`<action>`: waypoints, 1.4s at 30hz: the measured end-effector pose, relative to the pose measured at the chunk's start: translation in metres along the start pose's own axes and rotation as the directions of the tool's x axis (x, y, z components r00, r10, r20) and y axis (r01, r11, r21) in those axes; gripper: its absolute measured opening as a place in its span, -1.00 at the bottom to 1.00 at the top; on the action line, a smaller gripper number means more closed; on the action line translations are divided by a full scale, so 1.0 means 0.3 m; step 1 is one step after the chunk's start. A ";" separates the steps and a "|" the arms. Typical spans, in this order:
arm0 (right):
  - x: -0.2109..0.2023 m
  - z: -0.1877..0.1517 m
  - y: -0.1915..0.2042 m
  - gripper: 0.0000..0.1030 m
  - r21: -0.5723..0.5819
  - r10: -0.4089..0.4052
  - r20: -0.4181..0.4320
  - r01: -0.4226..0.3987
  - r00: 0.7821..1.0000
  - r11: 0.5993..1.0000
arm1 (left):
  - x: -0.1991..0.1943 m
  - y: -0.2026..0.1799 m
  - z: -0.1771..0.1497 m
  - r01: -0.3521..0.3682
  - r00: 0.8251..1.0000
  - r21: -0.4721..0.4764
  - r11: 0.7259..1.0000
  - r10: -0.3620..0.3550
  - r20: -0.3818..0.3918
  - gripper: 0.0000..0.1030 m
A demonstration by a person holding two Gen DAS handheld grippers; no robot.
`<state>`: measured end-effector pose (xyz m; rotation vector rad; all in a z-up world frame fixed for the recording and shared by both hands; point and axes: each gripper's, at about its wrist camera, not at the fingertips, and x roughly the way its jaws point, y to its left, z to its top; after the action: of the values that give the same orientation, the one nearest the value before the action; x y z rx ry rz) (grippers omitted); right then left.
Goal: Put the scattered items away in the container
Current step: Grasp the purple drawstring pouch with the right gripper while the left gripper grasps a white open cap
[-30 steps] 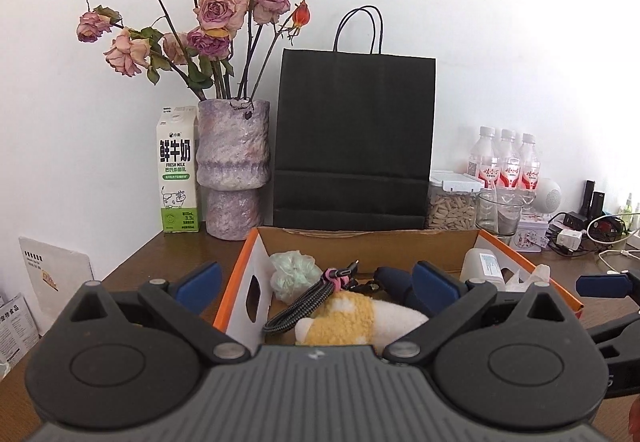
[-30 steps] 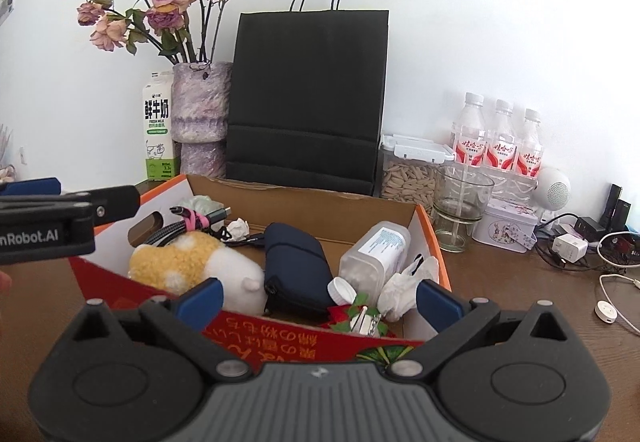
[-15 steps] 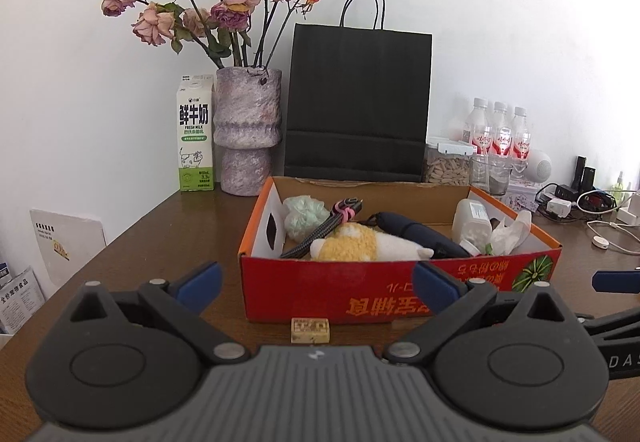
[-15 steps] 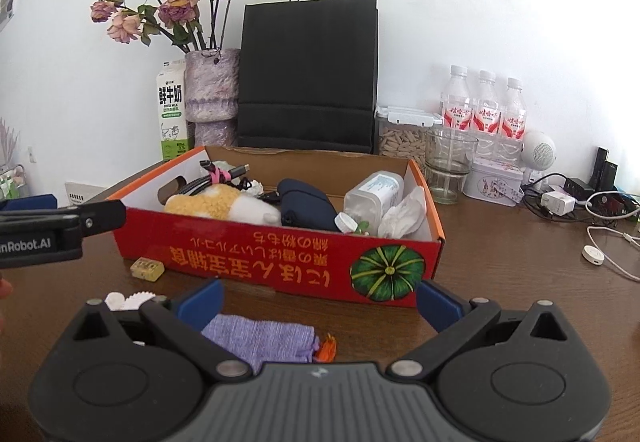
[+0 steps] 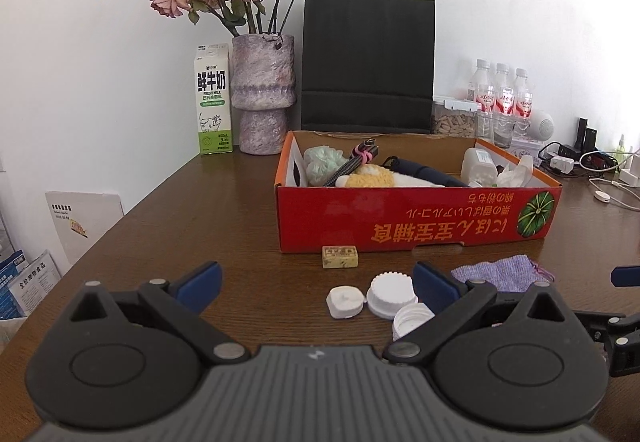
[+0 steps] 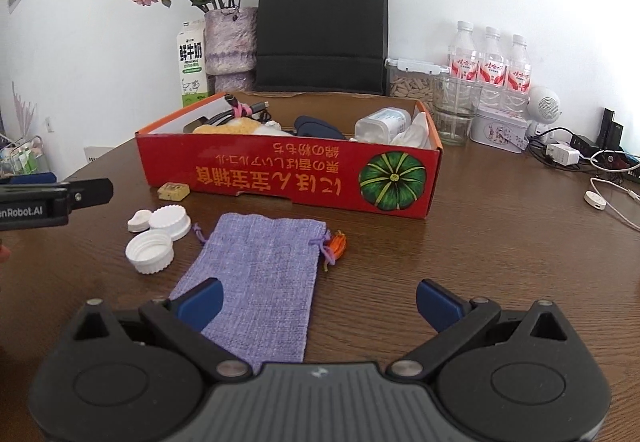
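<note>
Both grippers have drawn back from the red cardboard box (image 6: 288,169) since a second ago, when they hung over its contents; its whole front wall now shows, along with loose items on the brown table (image 5: 192,209) in front of it. The left gripper (image 5: 316,282) has its blue-tipped fingers spread wide with nothing between them; two white ribbed caps (image 5: 391,294) and a small white piece (image 5: 345,302) lie just ahead of its right finger, and a small tan block (image 5: 340,256) rests close against the box's front wall beyond them. The right gripper (image 6: 318,300) is likewise spread apart and holds nothing; a flat lilac drawstring pouch (image 6: 260,274) lies on the table with its near end under the left fingertip, and a small orange scrap (image 6: 338,242) sits beside the pouch's tied mouth. Inside the box are a yellow-and-white plush (image 5: 372,176), a dark blue case (image 5: 424,173), a clear plastic bottle (image 6: 382,123), a bundled cable (image 5: 354,158) and crumpled tissue (image 5: 516,171). Behind the box stand a black paper bag (image 5: 368,61), a vase of dried roses (image 5: 262,93) and a milk carton (image 5: 213,99).
</note>
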<state>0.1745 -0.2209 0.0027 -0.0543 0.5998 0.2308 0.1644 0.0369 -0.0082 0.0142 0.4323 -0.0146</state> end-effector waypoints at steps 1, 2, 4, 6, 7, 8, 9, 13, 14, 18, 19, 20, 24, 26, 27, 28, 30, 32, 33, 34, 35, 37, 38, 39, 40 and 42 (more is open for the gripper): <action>0.003 0.002 0.008 1.00 -0.001 0.009 -0.004 -0.009 1.000 1.000 | -0.009 0.004 -0.005 -0.002 1.000 0.003 1.000 0.002 0.003 1.00; 0.010 0.005 0.021 1.00 -0.001 0.022 -0.010 -0.022 1.000 1.000 | -0.017 0.010 -0.009 -0.002 1.000 0.005 1.000 0.002 0.004 1.00; 0.031 0.014 0.048 1.00 -0.010 0.043 -0.028 -0.044 0.999 0.999 | -0.028 0.022 -0.017 -0.001 1.000 0.002 1.000 0.001 0.009 1.00; 0.058 0.025 0.078 1.00 -0.020 0.053 -0.051 -0.054 0.997 0.998 | -0.031 0.037 -0.024 0.007 1.000 -0.010 1.000 -0.007 0.010 1.00; 0.072 0.031 0.090 1.00 -0.019 0.059 -0.060 -0.061 0.996 0.998 | -0.029 0.043 -0.028 0.012 1.000 -0.019 1.000 -0.012 0.007 1.00; 0.085 0.037 0.101 1.00 -0.017 0.067 -0.069 -0.068 0.995 0.998 | -0.026 0.050 -0.033 0.014 1.000 -0.027 1.000 -0.014 0.003 1.00; 0.100 0.042 0.114 1.00 -0.016 0.072 -0.082 -0.073 0.994 0.997 | -0.021 0.054 -0.038 0.013 1.000 -0.032 0.999 -0.014 -0.003 1.00; 0.141 0.034 0.153 0.97 -0.042 0.047 -0.113 -0.052 0.992 0.998 | -0.007 0.065 -0.057 0.026 0.999 -0.052 0.998 -0.027 -0.020 1.00; 0.147 0.028 0.156 0.96 -0.044 0.053 -0.118 -0.058 0.992 0.997 | -0.004 0.069 -0.056 0.032 0.999 -0.058 0.998 -0.034 -0.022 1.00; 0.143 0.023 0.153 0.83 -0.043 0.061 -0.101 -0.065 0.993 0.997 | 0.001 0.091 -0.057 0.066 0.997 -0.105 0.992 -0.069 -0.023 1.00; 0.141 0.024 0.154 0.78 -0.045 0.060 -0.095 -0.065 0.994 0.997 | 0.004 0.094 -0.057 0.064 0.997 -0.112 0.992 -0.067 -0.027 1.00; 0.139 0.024 0.155 0.67 -0.048 0.061 -0.088 -0.066 0.994 0.997 | 0.005 0.097 -0.058 0.062 0.997 -0.118 0.991 -0.066 -0.030 1.00; 0.125 0.022 0.162 0.08 -0.068 0.088 -0.066 -0.092 0.994 0.993 | 0.011 0.104 -0.061 0.057 0.997 -0.138 0.989 -0.064 -0.046 1.00; 0.113 0.020 0.168 -0.45 -0.085 0.107 -0.054 -0.111 0.993 0.990 | 0.012 0.105 -0.062 0.059 0.997 -0.141 0.988 -0.067 -0.048 1.00; 0.108 0.018 0.173 -0.74 -0.092 0.117 -0.050 -0.121 0.992 0.988 | 0.012 0.105 -0.063 0.060 0.997 -0.141 0.988 -0.067 -0.048 1.00; 0.105 0.017 0.175 -0.78 -0.094 0.119 -0.047 -0.123 0.992 0.988 | 0.012 0.104 -0.063 0.059 0.997 -0.141 0.988 -0.067 -0.050 1.00; 0.100 0.017 0.168 -0.81 -0.080 0.128 -0.040 -0.130 0.991 0.988 | 0.014 0.102 -0.060 0.057 0.996 -0.138 0.989 -0.065 -0.055 1.00; 0.088 0.016 0.154 -0.81 -0.063 0.131 -0.016 -0.132 0.991 0.989 | 0.013 0.095 -0.059 0.056 0.996 -0.130 0.990 -0.063 -0.055 1.00; 0.080 0.016 0.149 -0.81 -0.060 0.128 -0.003 -0.128 0.992 0.990 | 0.013 0.088 -0.059 0.053 0.997 -0.120 0.991 -0.060 -0.056 1.00; 0.072 0.017 0.143 -0.81 -0.056 0.130 0.012 -0.129 0.991 0.990 | 0.011 0.080 -0.059 0.053 0.997 -0.110 0.992 -0.060 -0.056 1.00; 0.063 0.019 0.134 -0.81 -0.050 0.132 0.030 -0.131 0.991 0.990 | 0.009 0.070 -0.059 0.056 0.996 -0.102 0.993 -0.062 -0.057 1.00; 0.043 0.026 0.114 -0.81 -0.041 0.125 0.071 -0.122 0.990 0.992 | 0.010 0.044 -0.059 0.067 0.995 -0.084 0.994 -0.073 -0.063 1.00; 0.037 0.028 0.102 -0.81 -0.035 0.118 0.085 -0.115 0.989 0.993 | 0.013 0.028 -0.059 0.075 0.994 -0.074 0.994 -0.080 -0.069 1.00; 0.032 0.031 0.083 -0.81 -0.025 0.106 0.096 -0.104 0.990 0.994 | 0.017 0.009 -0.059 0.088 0.993 -0.063 0.994 -0.093 -0.076 1.00; 0.029 0.033 0.066 -0.81 -0.016 0.094 0.102 -0.093 0.990 0.996 | 0.020 -0.010 -0.058 0.105 0.991 -0.050 0.993 -0.109 -0.083 1.00; 0.026 0.034 0.030 -0.81 0.005 0.073 0.111 -0.074 0.991 0.997 | 0.034 -0.045 -0.052 0.128 0.986 -0.027 0.991 -0.130 -0.100 1.00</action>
<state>0.1843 -0.2094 0.0069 -0.0109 0.4926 0.3004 0.1668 0.0236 -0.0269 -0.0338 0.5350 -0.1376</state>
